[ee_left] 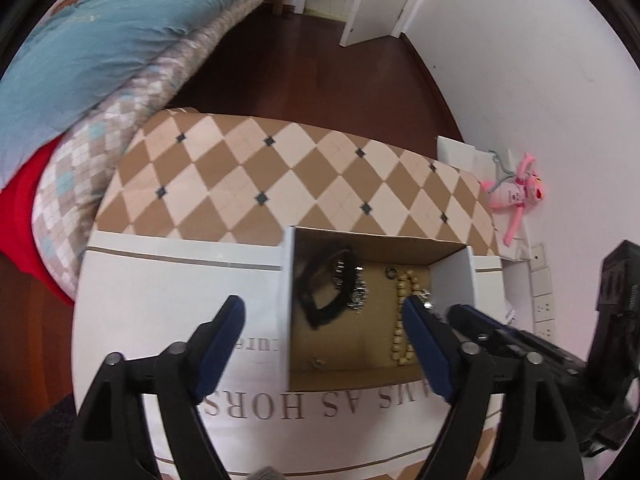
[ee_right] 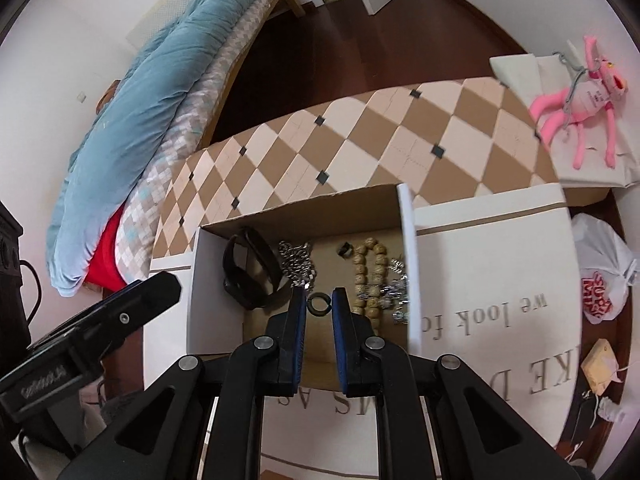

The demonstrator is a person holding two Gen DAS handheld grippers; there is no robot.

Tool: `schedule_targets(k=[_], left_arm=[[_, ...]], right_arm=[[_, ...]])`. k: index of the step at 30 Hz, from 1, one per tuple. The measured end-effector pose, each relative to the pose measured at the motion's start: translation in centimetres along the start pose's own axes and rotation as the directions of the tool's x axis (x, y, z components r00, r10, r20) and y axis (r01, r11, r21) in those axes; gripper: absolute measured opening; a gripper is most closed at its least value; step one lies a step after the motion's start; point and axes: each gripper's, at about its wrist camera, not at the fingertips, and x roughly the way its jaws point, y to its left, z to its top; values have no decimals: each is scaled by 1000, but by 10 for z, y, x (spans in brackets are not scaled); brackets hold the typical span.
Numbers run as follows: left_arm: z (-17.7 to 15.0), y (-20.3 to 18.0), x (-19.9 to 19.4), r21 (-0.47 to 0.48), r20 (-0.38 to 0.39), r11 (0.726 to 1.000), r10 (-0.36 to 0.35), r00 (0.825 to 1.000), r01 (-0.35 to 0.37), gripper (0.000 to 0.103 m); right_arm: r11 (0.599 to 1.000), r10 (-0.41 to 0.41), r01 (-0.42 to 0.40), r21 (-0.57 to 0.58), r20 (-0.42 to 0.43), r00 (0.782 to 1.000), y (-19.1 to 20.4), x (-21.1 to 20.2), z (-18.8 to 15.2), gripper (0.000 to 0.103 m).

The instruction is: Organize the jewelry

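An open cardboard box [ee_left: 454, 276] [ee_right: 216, 276] with white flaps sits on a diamond-patterned table [ee_left: 280, 184]. Inside lie a black bangle [ee_right: 248, 276] [ee_left: 320, 292], a silver chain [ee_right: 296, 260] [ee_left: 358, 292], a wooden bead bracelet [ee_right: 370, 276] [ee_left: 400, 332] and a small dark ring [ee_right: 345, 250] [ee_left: 389, 273]. My right gripper [ee_right: 319, 304] is shut on a dark ring [ee_right: 319, 304] over the box's near part. My left gripper [ee_left: 324, 312] is open and empty above the box's left flap; its right finger [ee_left: 424, 344] overlaps the beads.
A bed with a blue quilt [ee_left: 92, 48] lies to the left. A pink plush toy [ee_right: 580, 96] lies on white paper at the table's far right end. A white plastic bag [ee_right: 600, 276] sits right of the box. Dark wooden floor [ee_left: 304, 64] lies beyond the table.
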Motion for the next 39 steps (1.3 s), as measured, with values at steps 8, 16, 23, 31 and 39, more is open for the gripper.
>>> schedule_targets(k=[8,16,23,31,39], left_arm=[[-12,19,-3,-10,29,995,104,994,-104,93],[-29,15,-2,47,81,975,212,974,-217,102],[-44,5,3,64,67,973,218,974,-222,102],[-52,-7,-23,68,93,976,201,975,-208,102],[-70,-20,-80,72,143,980,171,975,-183,102]], right_arm=[[1000,-31,31,-2,34,999,-6,-19,0,35],[926,-346,359,-119,121,931,3,-27,-13,99],[886,-420,436,-159,125,899,4,-22,-26,103],[891,-412,431,-145,144,900,8,-39,-39,103],[899,-392,423,-115,225,892,25,-100,-64,103]])
